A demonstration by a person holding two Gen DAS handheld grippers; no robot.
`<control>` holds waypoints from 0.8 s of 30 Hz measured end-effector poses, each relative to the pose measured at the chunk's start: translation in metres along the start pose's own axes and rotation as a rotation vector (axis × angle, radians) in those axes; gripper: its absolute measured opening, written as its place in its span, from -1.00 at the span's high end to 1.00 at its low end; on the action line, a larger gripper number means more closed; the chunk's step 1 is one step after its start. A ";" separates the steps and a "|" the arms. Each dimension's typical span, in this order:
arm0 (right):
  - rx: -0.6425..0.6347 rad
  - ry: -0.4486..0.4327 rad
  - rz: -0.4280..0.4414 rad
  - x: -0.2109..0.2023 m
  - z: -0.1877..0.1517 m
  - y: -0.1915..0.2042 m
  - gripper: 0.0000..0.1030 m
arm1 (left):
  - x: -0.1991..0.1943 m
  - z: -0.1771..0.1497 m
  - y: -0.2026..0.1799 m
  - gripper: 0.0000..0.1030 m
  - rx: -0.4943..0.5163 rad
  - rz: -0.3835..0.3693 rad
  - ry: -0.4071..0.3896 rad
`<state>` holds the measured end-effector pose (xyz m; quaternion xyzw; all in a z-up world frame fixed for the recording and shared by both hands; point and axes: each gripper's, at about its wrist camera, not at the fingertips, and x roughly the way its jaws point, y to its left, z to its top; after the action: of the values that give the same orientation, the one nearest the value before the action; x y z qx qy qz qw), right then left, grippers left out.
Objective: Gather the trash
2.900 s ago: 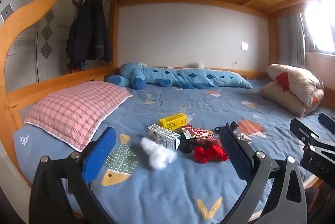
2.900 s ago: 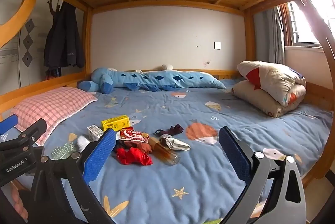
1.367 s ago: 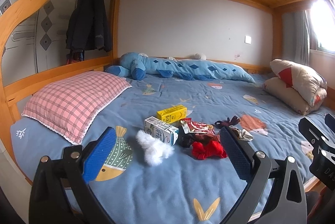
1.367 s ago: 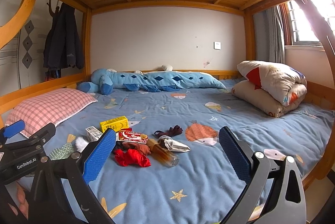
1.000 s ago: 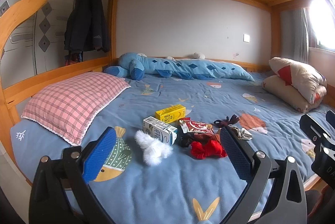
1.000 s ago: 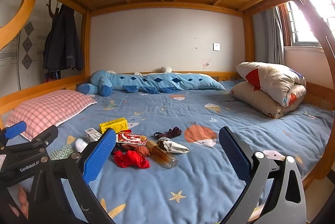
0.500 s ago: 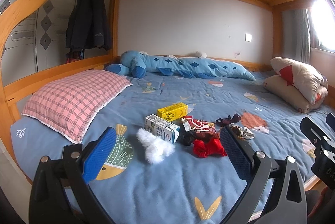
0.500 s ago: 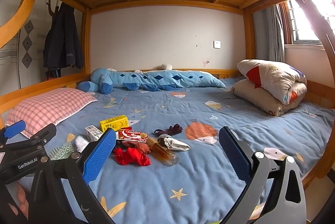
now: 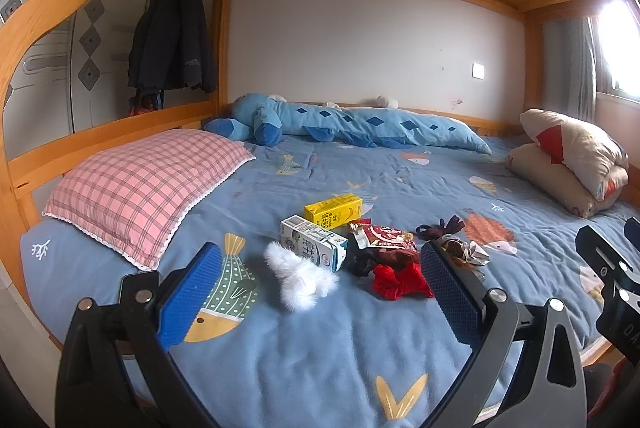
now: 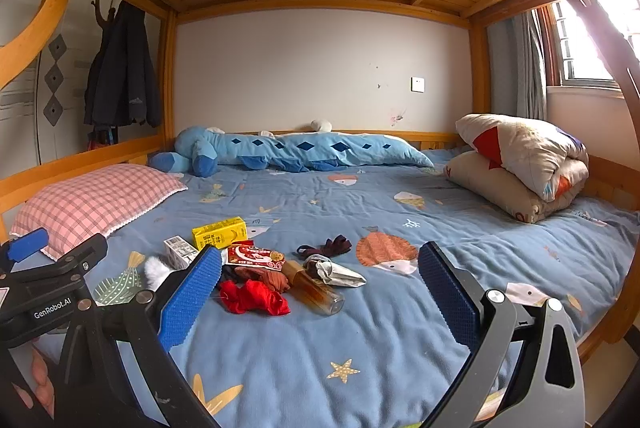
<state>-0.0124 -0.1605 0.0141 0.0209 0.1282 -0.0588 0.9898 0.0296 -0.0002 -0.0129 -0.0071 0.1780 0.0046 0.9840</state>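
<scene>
Hovering at the bed's near edge, I hold my left gripper (image 9: 318, 294) with its jaws wide apart and nothing between them, and my right gripper (image 10: 320, 292) just the same, spread and empty. Nothing is collected yet; this looks like the approach step. Trash sits in a cluster on the blue bedspread (image 9: 320, 368), and I take the white milk carton (image 9: 314, 243) as my landmark: the yellow juice box (image 9: 333, 210) lies just behind it, the red snack wrapper (image 9: 380, 234) to its right, the amber bottle (image 10: 314, 287) further right beside crumpled foil (image 10: 336, 272). Next, I reckon, I must reach forward, drop low over one piece and close squarely on it.
</scene>
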 end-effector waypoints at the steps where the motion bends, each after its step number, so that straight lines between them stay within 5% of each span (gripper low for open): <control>1: 0.001 0.002 0.001 0.000 0.000 0.000 -0.84 | 0.001 0.000 0.000 -0.92 -0.001 0.000 0.002; 24: -0.024 0.098 0.057 0.044 -0.019 0.014 -0.84 | 0.052 -0.013 0.013 -0.92 -0.023 0.043 0.133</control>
<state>0.0269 -0.1501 -0.0150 0.0153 0.1765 -0.0277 0.9838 0.0739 0.0132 -0.0437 -0.0147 0.2430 0.0274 0.9695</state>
